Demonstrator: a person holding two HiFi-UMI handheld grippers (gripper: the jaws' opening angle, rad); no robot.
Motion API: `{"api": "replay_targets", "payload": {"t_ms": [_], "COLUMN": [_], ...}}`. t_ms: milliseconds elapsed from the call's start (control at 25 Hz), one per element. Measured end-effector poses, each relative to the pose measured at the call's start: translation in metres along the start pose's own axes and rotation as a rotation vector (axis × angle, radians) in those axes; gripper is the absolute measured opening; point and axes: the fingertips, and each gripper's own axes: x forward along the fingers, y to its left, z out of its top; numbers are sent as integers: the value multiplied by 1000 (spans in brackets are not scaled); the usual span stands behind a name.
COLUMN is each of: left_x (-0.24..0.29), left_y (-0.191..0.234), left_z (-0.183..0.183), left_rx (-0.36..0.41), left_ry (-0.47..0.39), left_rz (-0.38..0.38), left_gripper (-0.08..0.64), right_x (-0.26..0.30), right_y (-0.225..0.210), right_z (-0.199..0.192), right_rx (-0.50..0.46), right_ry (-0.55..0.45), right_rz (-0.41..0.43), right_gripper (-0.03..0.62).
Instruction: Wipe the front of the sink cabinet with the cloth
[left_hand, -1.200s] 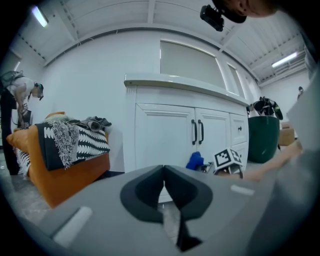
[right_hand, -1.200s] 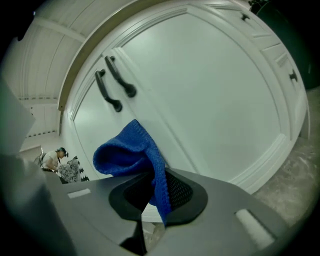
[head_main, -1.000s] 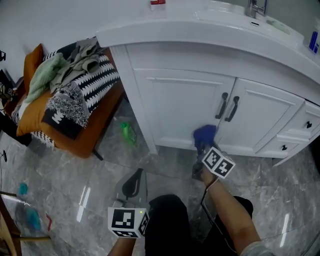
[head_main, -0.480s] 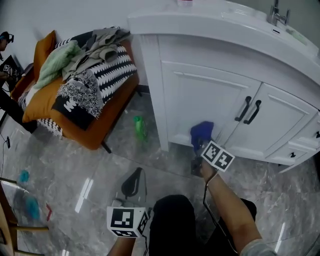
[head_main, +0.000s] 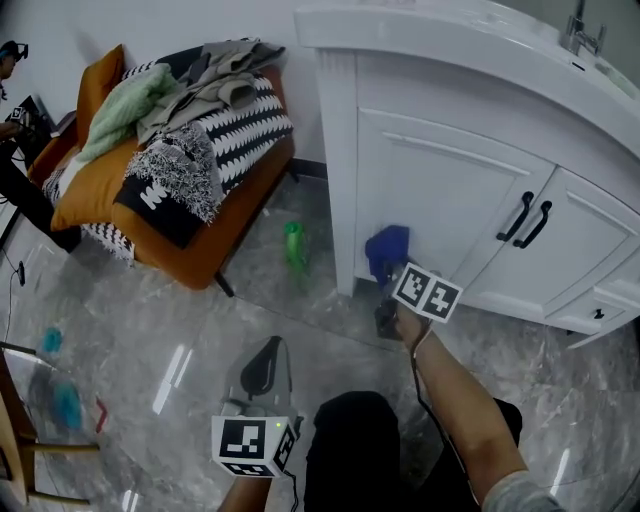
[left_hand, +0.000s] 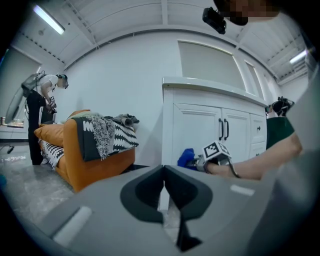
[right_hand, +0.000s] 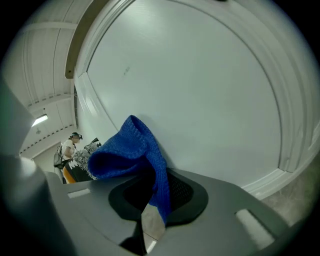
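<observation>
Blue cloth clamped in the right tool, apparently pressed low against the sink cabinet front, left tool held back — jaws closed together, nothing gripped.

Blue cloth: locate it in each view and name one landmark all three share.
Head view: blue cloth sits right of centre, low against the left door of the sink cabinet.
Left gripper view: small, right of centre, near the cabinet's foot.
Right gripper view: large, left of centre, clamped in the jaws of the right gripper.
Shared landmark: the white cabinet front.
</observation>
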Motion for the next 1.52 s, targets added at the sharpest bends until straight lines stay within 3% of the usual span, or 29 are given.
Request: {"api": "replay_targets", "payload": {"t_ms": [520,720,1040,1160,1360,1520], "left_x": [5,19,35,40,48,56], "left_y": [4,-22,-70,-92,-132,-162], "left_z": [-2,-1,5,5,7,11], "left_rx": [-1,12,41,61,92,106], "left_ry": [3,10,9,16,22,19], "left_rz": [-12,-64,-132,-159,-202,-236], "left_gripper": [11,11,11,12,12,11], "right_x": [4,-18,-70,-86,-114,-139], "right_y": [17,-21,-122,-149,-182,-217], "right_z": [-1,6,3,-1,10,22], "right_rx": [-56,-95,-15,0,-79,-71], "right_ry": [80,84,83,110,134,124], "right_rz": [63,19,-127,-122,-127,-170], "right_gripper": [52,55,54,52,54,54]}}
